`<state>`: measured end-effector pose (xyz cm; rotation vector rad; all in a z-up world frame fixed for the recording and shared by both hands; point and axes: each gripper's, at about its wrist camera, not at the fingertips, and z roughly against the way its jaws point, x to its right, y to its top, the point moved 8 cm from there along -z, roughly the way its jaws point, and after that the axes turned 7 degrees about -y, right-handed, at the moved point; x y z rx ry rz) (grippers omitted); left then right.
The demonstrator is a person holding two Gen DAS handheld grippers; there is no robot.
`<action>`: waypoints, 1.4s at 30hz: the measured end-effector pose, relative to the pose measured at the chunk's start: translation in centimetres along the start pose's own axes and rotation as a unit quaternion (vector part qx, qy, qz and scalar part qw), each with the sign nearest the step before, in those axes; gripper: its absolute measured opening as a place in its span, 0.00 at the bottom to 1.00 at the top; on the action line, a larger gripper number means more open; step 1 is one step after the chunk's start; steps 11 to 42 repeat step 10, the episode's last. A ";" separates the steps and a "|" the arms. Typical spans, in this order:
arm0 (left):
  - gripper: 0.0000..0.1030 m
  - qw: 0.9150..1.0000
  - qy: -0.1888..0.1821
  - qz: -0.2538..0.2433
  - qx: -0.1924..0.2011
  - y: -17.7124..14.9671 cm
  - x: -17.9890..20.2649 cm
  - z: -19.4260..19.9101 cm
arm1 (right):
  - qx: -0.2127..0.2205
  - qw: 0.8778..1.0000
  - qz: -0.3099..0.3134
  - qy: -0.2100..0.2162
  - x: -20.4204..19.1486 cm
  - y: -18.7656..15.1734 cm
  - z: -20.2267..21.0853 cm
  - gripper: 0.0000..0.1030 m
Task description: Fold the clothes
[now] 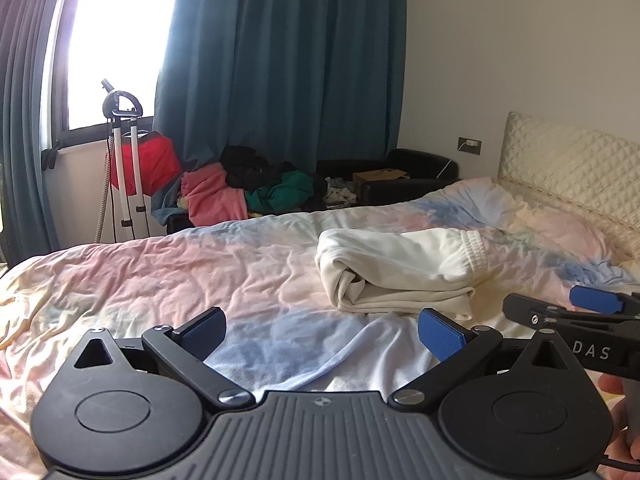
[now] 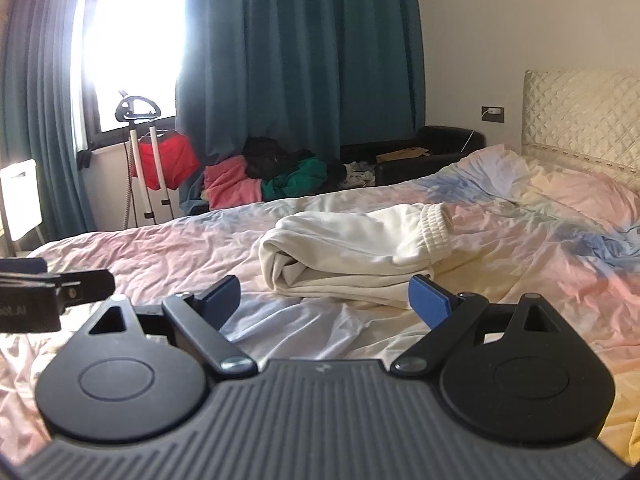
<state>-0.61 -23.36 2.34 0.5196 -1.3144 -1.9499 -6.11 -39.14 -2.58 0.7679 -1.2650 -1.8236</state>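
Glaring white through a window (image 1: 116, 40) at the left, flanked by teal curtains (image 1: 280, 72). Standing below it, a garment steamer (image 1: 124, 168) beside a heap of clothes (image 1: 256, 188). Spreading across the foreground, a pastel tie-dye bed (image 1: 160, 272), meeting a quilted cream headboard (image 1: 568, 164) against a white wall (image 1: 500, 40).

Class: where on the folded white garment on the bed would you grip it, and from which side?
Grip the white garment at its stacked near edge, coming in low from the camera side; layers there lie flat, thin enough for the open right gripper.
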 end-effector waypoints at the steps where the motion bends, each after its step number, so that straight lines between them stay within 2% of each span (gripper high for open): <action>1: 1.00 1.000 0.001 -0.001 0.000 0.0 0.0 0.0 | 0.001 1.000 -0.001 0.001 0.0 0.0 0.0 0.90; 10: 1.00 1.000 0.001 0.000 0.001 0.1 0.0 0.0 | -0.021 1.000 -0.006 -0.003 0.3 -0.2 -0.7 0.90; 42: 1.00 1.000 0.001 0.000 0.001 0.1 0.0 0.0 | -0.021 1.000 -0.006 -0.003 0.3 -0.2 -0.7 0.90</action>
